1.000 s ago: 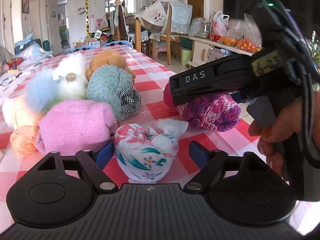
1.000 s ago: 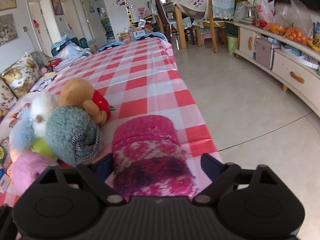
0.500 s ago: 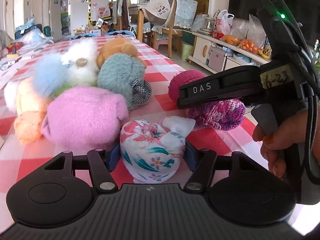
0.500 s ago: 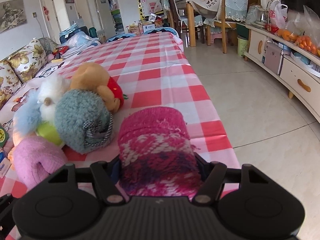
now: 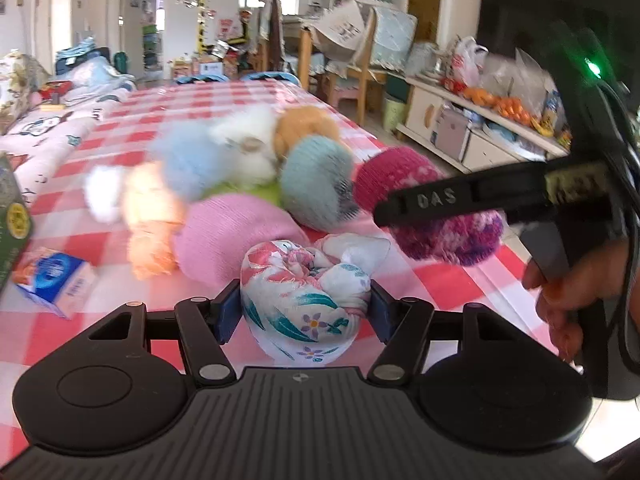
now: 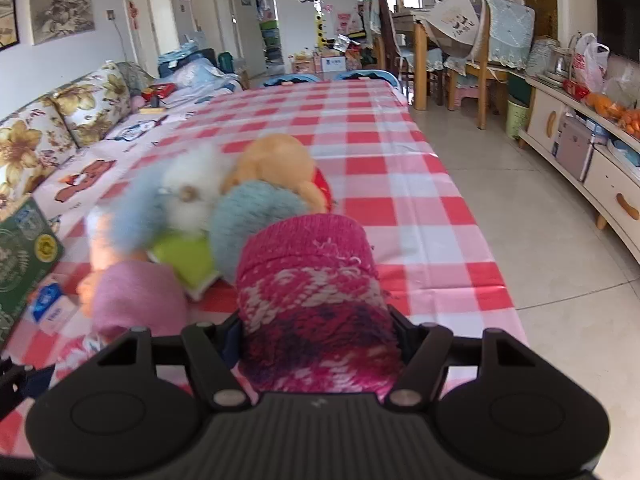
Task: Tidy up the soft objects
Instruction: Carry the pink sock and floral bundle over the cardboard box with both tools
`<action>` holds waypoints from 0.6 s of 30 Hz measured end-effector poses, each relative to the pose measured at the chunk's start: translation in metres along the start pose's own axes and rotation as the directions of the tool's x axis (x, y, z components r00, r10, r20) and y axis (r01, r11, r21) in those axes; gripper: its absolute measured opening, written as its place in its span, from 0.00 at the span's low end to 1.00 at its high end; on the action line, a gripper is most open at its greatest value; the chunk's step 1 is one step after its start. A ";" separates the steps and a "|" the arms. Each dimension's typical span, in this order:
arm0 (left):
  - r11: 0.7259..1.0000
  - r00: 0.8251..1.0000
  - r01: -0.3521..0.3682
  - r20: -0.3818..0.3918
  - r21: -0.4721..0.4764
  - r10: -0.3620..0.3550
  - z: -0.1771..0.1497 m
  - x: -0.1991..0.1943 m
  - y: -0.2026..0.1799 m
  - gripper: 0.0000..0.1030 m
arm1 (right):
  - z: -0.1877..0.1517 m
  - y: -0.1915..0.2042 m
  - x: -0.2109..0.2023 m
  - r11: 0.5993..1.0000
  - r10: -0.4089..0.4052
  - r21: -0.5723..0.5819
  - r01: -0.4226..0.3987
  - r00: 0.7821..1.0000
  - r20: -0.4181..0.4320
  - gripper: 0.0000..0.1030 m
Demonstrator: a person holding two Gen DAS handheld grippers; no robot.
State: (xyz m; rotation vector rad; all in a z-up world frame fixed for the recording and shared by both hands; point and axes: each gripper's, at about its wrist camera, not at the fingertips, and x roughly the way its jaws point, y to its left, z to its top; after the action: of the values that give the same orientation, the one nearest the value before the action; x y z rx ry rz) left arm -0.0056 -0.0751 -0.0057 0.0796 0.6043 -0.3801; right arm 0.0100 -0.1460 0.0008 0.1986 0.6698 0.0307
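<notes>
Left wrist view: the left tongs (image 5: 306,312) are clamped on a floral cloth bundle (image 5: 304,300) at the near edge of the checked desk (image 5: 224,96), with a pink knit roll (image 5: 236,236) and a blurred heap of plush toys (image 5: 248,160) beyond it. Right wrist view: the right tongs (image 6: 320,344) are clamped on a magenta knitted roll (image 6: 312,300) near the desk's right edge, the plush toys just to its left.

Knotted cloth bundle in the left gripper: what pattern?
White with pink and teal floral print; left wrist view.
</notes>
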 end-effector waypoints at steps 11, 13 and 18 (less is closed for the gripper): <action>0.990 0.988 -0.130 0.082 -0.064 0.135 0.014 -0.016 0.037 0.77 | 0.016 0.045 -0.019 0.997 0.077 -0.036 -0.075 0.996 0.055 0.66; 0.984 0.980 -0.162 0.099 -0.078 0.170 0.018 -0.019 0.043 0.77 | 0.020 0.051 -0.020 0.996 0.088 -0.040 -0.085 0.994 0.067 0.66; 0.967 0.965 -0.218 0.119 -0.131 0.234 0.025 -0.027 0.066 0.77 | 0.028 0.067 -0.021 0.992 0.119 -0.047 -0.116 0.989 0.085 0.66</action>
State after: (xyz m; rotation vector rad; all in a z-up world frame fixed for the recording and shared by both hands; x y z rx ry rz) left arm 0.0117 -0.0097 0.0279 0.0101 0.4772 -0.1258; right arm 0.0132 -0.0873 0.0482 0.1980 0.5685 0.1483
